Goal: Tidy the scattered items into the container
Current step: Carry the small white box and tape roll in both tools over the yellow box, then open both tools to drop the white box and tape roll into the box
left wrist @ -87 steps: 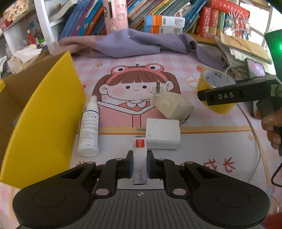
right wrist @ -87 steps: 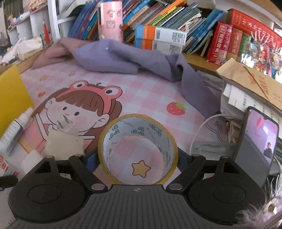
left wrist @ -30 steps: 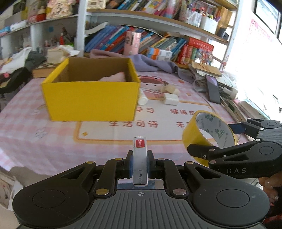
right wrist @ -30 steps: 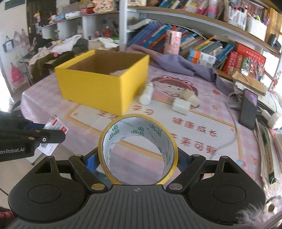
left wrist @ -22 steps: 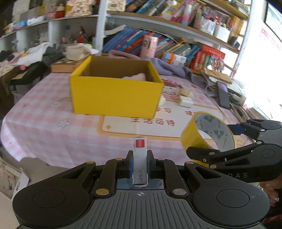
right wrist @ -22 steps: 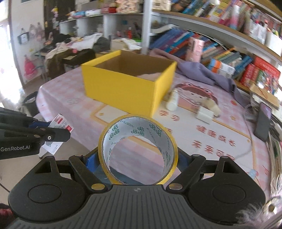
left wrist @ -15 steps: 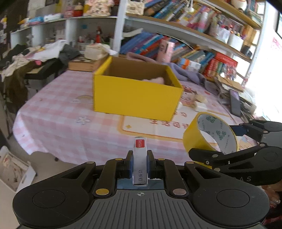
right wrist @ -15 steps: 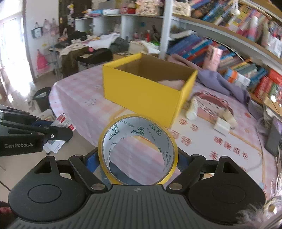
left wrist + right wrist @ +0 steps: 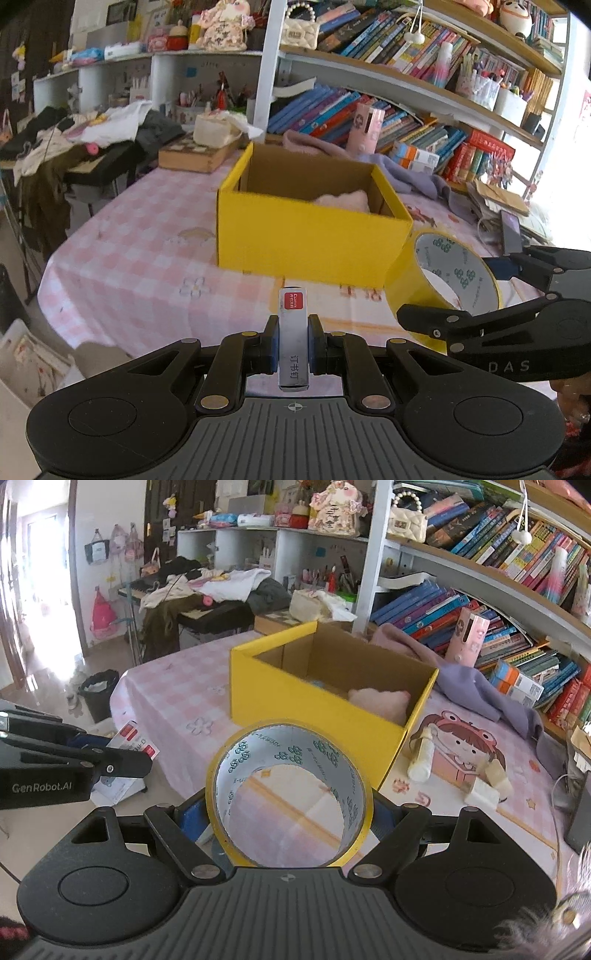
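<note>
My left gripper point(image 9: 292, 345) is shut on a small white staples box point(image 9: 292, 332) with a red label; it also shows in the right wrist view point(image 9: 135, 744). My right gripper point(image 9: 290, 812) is shut on a yellow tape roll point(image 9: 288, 794), also seen in the left wrist view point(image 9: 448, 280). Both are held in the air, off the table's near side. The open yellow cardboard box point(image 9: 310, 236) stands on the pink checked table point(image 9: 140, 236) ahead, with a pink soft item point(image 9: 380, 699) inside.
A white bottle point(image 9: 421, 757) and two white blocks point(image 9: 487, 790) lie on the cartoon mat right of the box. A purple cloth point(image 9: 472, 686), a phone point(image 9: 511, 236) and bookshelves point(image 9: 406, 110) are behind. The floor lies below the table's edge at left.
Both grippers have pulled far back and up from the table, each keeping its item. The yellow box has come into full view ahead.
</note>
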The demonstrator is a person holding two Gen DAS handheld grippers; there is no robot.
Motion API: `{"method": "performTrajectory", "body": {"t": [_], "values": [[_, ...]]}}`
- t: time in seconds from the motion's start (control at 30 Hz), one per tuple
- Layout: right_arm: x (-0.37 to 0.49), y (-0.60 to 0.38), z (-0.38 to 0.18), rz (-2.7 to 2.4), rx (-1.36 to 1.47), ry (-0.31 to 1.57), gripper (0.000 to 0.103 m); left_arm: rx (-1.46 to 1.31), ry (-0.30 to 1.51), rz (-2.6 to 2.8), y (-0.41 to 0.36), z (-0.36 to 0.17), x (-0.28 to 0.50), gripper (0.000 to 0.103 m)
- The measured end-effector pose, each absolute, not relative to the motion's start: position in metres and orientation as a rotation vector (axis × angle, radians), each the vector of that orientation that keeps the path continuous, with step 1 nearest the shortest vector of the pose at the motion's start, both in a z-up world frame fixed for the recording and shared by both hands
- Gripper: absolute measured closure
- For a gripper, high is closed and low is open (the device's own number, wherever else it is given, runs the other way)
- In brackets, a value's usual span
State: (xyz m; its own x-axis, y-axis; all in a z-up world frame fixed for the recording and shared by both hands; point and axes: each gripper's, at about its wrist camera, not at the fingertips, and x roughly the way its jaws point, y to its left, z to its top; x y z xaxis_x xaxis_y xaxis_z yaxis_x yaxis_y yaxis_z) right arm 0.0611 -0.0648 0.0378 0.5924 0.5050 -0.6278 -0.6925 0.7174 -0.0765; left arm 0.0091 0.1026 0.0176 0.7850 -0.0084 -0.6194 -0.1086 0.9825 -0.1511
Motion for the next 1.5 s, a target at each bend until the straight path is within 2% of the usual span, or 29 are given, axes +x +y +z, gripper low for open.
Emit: {"method": "performTrajectory", "body": {"t": [0.47, 0.83, 1.1, 1.5], "values": [[0.151, -0.061, 0.064, 0.709, -0.264, 0.531, 0.02, -0.095, 0.586, 0.044, 0.104, 0.05, 0.112, 0.09], [0.235, -0.039, 0.071, 0.761, -0.257, 0.5, 0.02, -0.042, 0.616, 0.071, 0.111, 0.054, 0.19, 0.09], [0.297, 0.004, 0.043, 0.848, -0.517, 0.491, 0.02, -0.086, 0.765, 0.077, 0.128, 0.021, 0.247, 0.09], [0.344, 0.074, -0.01, 1.043, -0.971, 0.593, 0.019, -0.055, 0.977, 0.081, 0.131, -0.025, 0.301, 0.09]]}}
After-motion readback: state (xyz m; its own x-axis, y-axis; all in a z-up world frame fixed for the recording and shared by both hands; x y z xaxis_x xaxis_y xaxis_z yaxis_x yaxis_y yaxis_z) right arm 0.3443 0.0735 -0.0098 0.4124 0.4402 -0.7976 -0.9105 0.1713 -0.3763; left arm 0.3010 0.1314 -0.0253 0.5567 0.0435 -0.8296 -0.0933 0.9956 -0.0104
